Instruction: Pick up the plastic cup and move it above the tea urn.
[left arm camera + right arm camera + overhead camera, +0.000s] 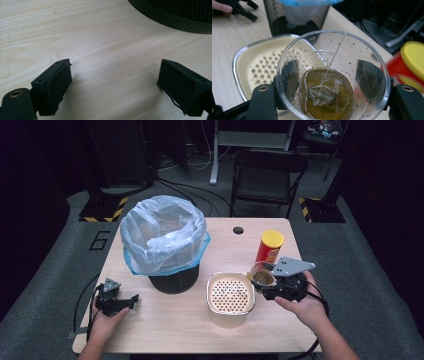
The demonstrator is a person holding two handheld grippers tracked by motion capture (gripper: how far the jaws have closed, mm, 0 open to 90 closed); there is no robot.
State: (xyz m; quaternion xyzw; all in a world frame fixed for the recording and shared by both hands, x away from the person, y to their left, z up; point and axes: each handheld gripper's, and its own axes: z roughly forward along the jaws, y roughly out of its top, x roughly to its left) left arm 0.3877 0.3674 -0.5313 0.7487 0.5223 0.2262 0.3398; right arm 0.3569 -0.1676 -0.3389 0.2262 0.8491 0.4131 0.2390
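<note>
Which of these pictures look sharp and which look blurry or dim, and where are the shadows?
High view: the table is lit, the room behind is dark, the whole picture soft. Left gripper view: wood grain is crisp, with a soft shadow beside each jaw. Right gripper view: the clear plastic cup and its tea bag are fairly sharp, while the red can with the yellow lid is smeared.

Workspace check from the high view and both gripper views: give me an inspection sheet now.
Surface: light wooden table, bare at the front.
Job's things: clear plastic cup of brown liquid with a teabag; cream perforated strainer basin.
Clutter: black mesh bin with clear bag; red yellow-lidded can.
Grippers: right hand-held gripper shut on the cup; left hand-held gripper open, empty.
Cables: black cable trailing left.
Surroundings: black folding chair.
</note>
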